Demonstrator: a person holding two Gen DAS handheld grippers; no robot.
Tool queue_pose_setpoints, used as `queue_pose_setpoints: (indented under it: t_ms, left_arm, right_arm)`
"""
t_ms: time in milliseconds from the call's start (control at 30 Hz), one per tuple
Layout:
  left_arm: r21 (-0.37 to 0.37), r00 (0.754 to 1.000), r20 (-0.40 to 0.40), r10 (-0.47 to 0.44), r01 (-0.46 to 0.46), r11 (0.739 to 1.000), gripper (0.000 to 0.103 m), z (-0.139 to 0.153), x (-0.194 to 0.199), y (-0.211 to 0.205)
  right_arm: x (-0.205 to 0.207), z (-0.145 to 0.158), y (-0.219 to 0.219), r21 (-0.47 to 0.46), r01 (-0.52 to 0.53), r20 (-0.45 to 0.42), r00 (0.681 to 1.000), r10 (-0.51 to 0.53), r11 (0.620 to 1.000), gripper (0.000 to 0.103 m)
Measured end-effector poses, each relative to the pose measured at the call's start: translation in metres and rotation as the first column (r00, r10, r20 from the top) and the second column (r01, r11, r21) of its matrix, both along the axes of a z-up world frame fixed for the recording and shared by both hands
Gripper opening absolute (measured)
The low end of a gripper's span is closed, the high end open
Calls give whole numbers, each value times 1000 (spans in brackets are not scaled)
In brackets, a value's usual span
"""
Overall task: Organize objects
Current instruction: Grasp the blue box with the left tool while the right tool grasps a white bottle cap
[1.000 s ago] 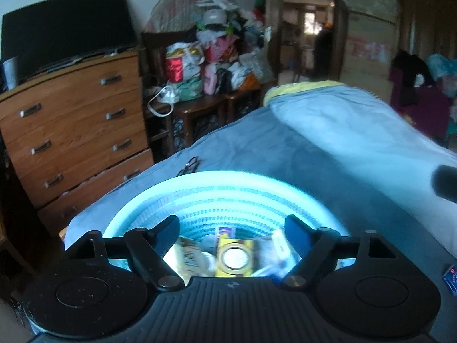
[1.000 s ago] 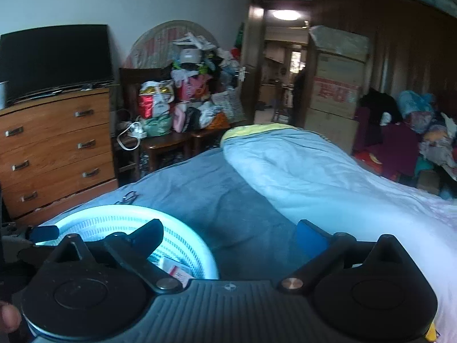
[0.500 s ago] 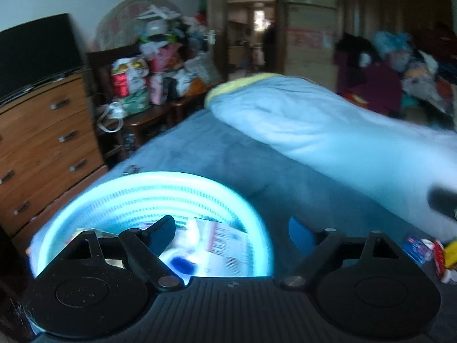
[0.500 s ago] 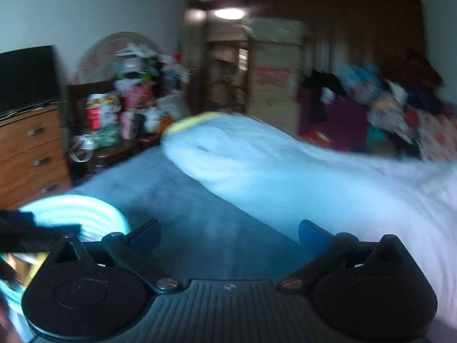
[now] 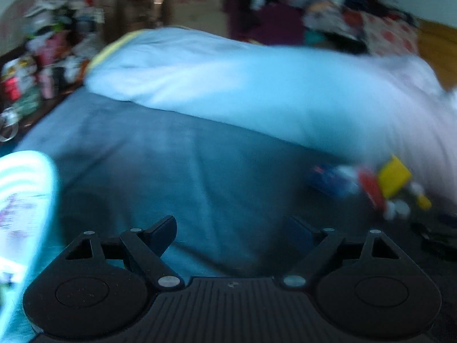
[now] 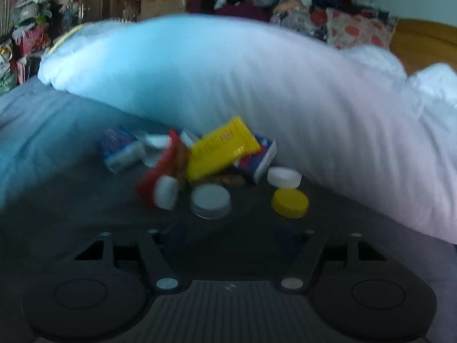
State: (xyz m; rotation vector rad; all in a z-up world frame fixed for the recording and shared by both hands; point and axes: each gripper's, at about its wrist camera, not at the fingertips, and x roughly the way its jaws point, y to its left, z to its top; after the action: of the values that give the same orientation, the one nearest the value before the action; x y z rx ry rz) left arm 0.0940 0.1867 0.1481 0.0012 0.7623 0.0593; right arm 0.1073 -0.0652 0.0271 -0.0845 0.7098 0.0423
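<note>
Both grippers have swung right, away from the basket (image 5: pixel 25 200), jaws apart and empty. Right gripper (image 6: pixel 225 237) faces a pile on the bed: a light, crinkly yellow packet (image 6: pixel 221 151), best pinched by an edge, beside small hard caps (image 6: pixel 290 202).

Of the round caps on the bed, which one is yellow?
The yellow cap, rightmost of the group, just below a white cap; the others are white.
</note>
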Motion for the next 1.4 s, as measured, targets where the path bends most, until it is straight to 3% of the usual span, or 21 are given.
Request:
queue_pose_setpoints:
  t_ms: [100,300,400,467,533,633,700,767,833,900,1100,1233,1400]
  left_arm:
    - [-3,998,-22,-62,62,998,81,-23,18,-21]
    - [-22,991,-40,-127,126,992,81,-52,50,-45]
    - [-14,987,-43,-152,151,988,81,-63,64,-58]
    - [17,985,-24,-173,174,985,81,-71,72,-68]
    - [54,981,8,-193,192,980,81,-76,84,-76]
    - [100,955,77,-287,279,955,84,-87,104,-89]
    - [129,938,83,-337,325,937,84,-95,117,-101]
    - [131,916,116,-385,370,920,95,-99,124,-109]
    - [166,907,107,-408,388,907,96,-104,134,-117]
    - [198,918,111,-380,354,914,97,-111,146,-118]
    - [101,928,61,-369,362,927,95,-127,183,-116]
    - [49,941,16,-338,337,940,76,-136,194,-116]
    - [14,962,4,-273,273,962,72,-130,182,-114]
  right_arm:
    - [23,-17,-4,17,-22,-2,1000,22,1000,62]
    - [47,-29,4,45,-75,16,997,75,996,66]
    - [41,-28,8,35,-72,26,997,71,997,42]
    - [29,-24,5,35,-23,31,999,21,999,42]
    - [10,-18,-5,103,13,22,1000,-15,995,42]
    - [-18,-24,-19,214,62,-14,998,-60,975,42]
    - [-31,-32,-24,240,73,-9,997,-73,968,43]
    - [-34,-36,-27,264,66,2,998,-69,962,43]
    - [-34,-40,-31,282,58,8,998,-62,958,43]
    - [-36,-41,-33,287,53,13,998,-59,956,43]
    - [-40,-42,-29,280,44,23,998,-53,959,43]
    - [-48,-33,-40,286,47,27,998,-57,957,43]
    - [-30,-23,-39,283,65,41,996,-80,957,42]
